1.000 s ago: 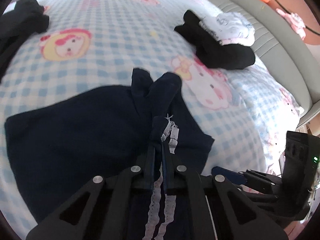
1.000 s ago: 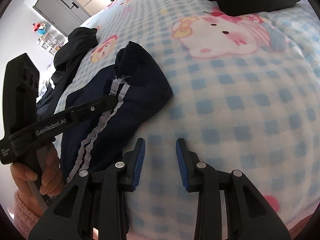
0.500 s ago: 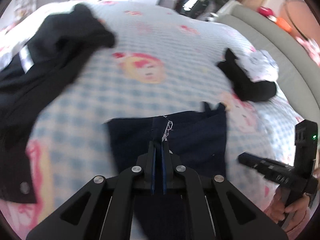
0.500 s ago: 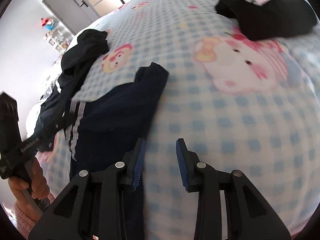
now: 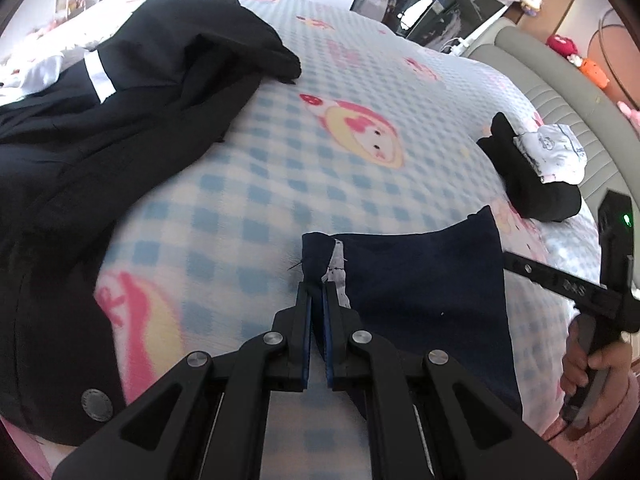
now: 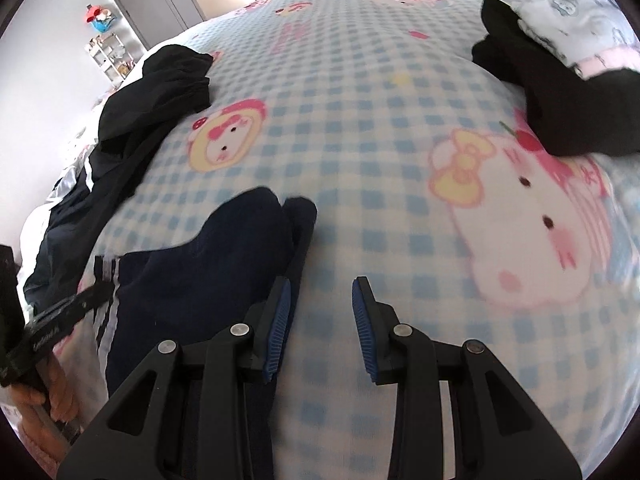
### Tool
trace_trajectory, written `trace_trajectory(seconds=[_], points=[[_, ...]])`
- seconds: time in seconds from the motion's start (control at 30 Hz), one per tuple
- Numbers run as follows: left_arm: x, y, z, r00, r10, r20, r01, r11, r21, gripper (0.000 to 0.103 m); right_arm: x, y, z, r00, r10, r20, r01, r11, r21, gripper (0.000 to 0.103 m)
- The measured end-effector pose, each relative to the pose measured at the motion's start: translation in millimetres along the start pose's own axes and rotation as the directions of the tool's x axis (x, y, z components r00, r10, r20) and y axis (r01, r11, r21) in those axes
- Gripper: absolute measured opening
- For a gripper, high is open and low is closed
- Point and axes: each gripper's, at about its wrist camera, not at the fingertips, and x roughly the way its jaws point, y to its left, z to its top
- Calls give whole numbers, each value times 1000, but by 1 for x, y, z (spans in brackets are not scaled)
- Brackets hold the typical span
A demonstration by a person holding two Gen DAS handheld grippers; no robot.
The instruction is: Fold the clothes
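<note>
A black jacket (image 5: 120, 128) lay beside the navy cloth (image 5: 420, 280). The left gripper (image 5: 317, 300) pinched its edge; the right gripper (image 6: 320, 296) gaped wide.

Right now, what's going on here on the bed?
A person is folding clothes with two handheld grippers. The left gripper is shut on the striped edge of a navy garment on the checked blanket. The right gripper hovers open beside it, holding nothing. A black jacket lies unfolded nearby.
</note>
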Motion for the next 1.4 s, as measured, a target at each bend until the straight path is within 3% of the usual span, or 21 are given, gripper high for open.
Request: trace_trajectory(seconds=[0.07,0.2,0.3,0.5,0.8,0.93,1.2,1.3,1.4], points=[[-1,0,-1,1000,-8,5,8,1000,-3,6,4,1,6,1000,-29,9,29,1000,-8,32],[-4,2,2,1000,-19,22,19,1000,-19,7,8,10,11,1000,6,-2,-6,1000,-27,32],[-3,3,4,999,-26,23,27,999,-25,7,12,22,15,1000,-12,11,13,997,-78,32],[1,2,0,1000,-23,13,23,1000,-20,7,27,36,28,998,65,-25,-68,989,-128,32],[7,0,-1,999,-37,0,37,999,-19,7,19,50,-1,985,115,-128,-142,965,-223,31],[7,-1,-2,999,-37,3,37,999,-15,7,4,34,-3,991,91,-103,-109,976,-189,31],[7,0,-3,999,-46,5,46,999,-20,7,0,6,31,1000,-10,0,10,998,-56,31],[7,0,-3,999,-45,2,45,999,-22,7,18,15,41,998,-50,-34,45,993,-113,31],[8,0,-3,999,-42,0,42,999,-22,7,34,29,40,994,-14,-112,-6,984,-176,31]])
